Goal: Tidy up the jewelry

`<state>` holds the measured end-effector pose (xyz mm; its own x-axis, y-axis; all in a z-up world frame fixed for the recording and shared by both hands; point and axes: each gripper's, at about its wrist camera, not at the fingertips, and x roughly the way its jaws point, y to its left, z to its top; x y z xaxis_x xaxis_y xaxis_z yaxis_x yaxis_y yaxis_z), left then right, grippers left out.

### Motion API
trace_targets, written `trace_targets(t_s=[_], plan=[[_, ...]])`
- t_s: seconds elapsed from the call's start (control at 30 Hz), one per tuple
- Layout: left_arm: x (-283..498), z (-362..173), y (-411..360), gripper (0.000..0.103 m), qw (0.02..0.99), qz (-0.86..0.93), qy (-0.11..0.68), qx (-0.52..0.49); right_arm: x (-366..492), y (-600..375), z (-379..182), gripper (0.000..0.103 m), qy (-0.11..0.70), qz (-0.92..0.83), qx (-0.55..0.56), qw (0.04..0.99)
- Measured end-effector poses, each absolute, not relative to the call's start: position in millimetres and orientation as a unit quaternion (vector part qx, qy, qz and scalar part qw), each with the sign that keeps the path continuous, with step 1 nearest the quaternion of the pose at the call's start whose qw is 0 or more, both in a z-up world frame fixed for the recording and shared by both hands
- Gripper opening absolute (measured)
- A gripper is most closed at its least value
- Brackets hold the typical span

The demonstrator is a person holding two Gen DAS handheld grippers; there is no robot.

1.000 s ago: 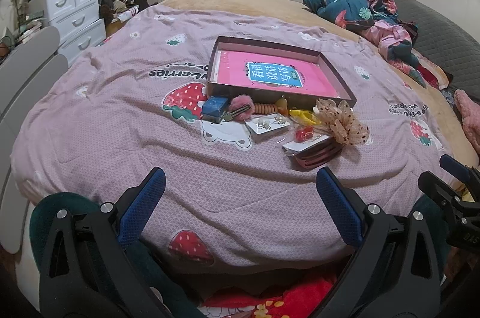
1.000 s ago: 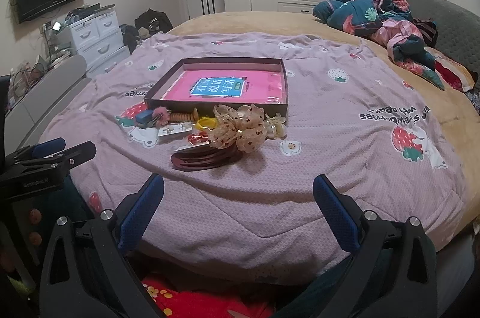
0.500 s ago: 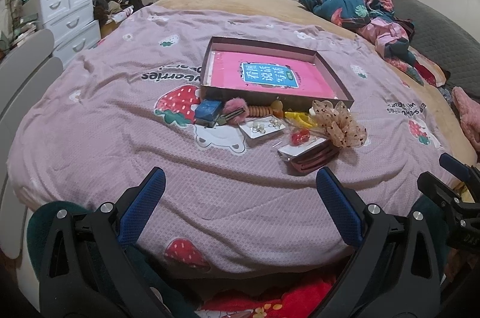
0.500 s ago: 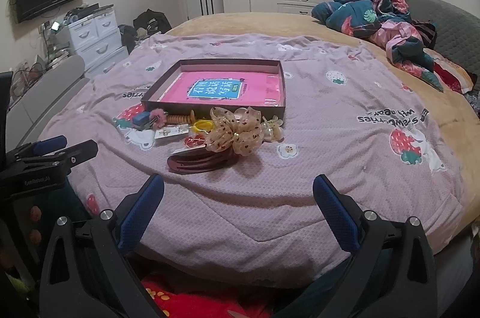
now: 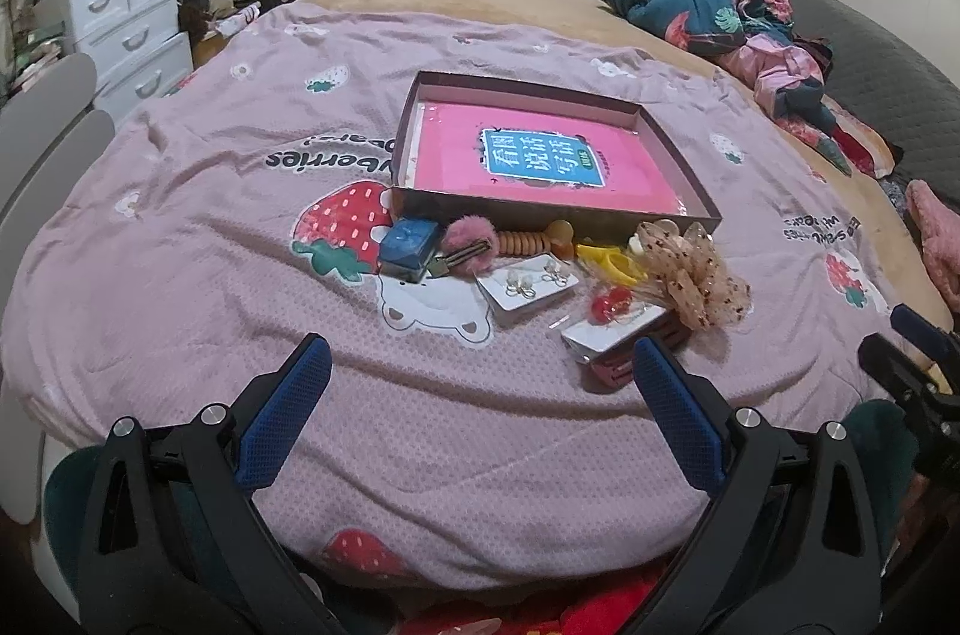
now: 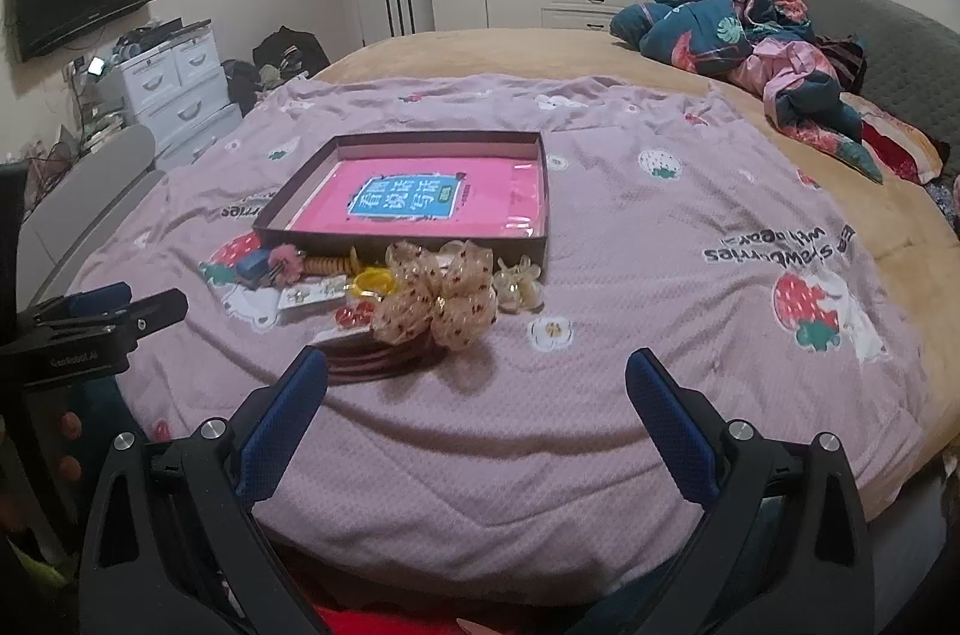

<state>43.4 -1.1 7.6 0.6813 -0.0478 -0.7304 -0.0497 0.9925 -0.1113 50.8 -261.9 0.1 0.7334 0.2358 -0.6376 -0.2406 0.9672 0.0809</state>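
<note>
A shallow brown box (image 5: 699,191) (image 6: 546,191) with a pink book inside lies on the bed. In front of it is a row of jewelry: a blue ring box (image 5: 409,244), a pink pompom clip (image 5: 469,239), a wooden bead bracelet (image 5: 522,242), an earring card (image 5: 528,282), a yellow clip (image 5: 612,263), a red item on a card (image 5: 609,308), a beige dotted bow (image 5: 690,275) (image 6: 438,299) and dark red hairbands (image 6: 372,362). My left gripper (image 5: 480,383) and right gripper (image 6: 477,395) are open and empty, near the bed's front edge.
The pink strawberry blanket (image 5: 210,215) covers the bed. A heap of bedding and clothes (image 6: 732,29) lies at the far right. White drawers (image 5: 132,29) stand at the left, wardrobes at the back. A pale claw clip (image 6: 519,284) lies right of the bow.
Both grippers have moved slightly forward toward the jewelry pile; items look a little closer. Both stay open and empty.
</note>
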Motion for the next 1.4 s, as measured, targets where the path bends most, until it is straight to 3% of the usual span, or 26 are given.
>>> trace_targets(t_s=[0.93, 1.0, 1.3, 1.4], plan=[[129.0, -19.1, 10.8, 0.094, 0.893, -0.032, 0.444, -0.064, 142.0, -238.2, -47.1, 0.098, 0.414, 0.174, 0.009, 0.893], [132.3, -24.0, 9.8, 0.094, 0.892, -0.042, 0.446, -0.056, 147.9, -236.6, -53.0, 0.095, 0.423, 0.178, 0.013, 0.888], [143.9, -44.3, 4.1, 0.062, 0.879, -0.078, 0.468, -0.05, 168.7, -230.9, -77.4, 0.069, 0.459, 0.19, 0.03, 0.867], [147.5, -49.2, 1.6, 0.052, 0.877, -0.079, 0.471, -0.045, 171.0, -232.5, -81.4, 0.044, 0.463, 0.191, 0.035, 0.865]])
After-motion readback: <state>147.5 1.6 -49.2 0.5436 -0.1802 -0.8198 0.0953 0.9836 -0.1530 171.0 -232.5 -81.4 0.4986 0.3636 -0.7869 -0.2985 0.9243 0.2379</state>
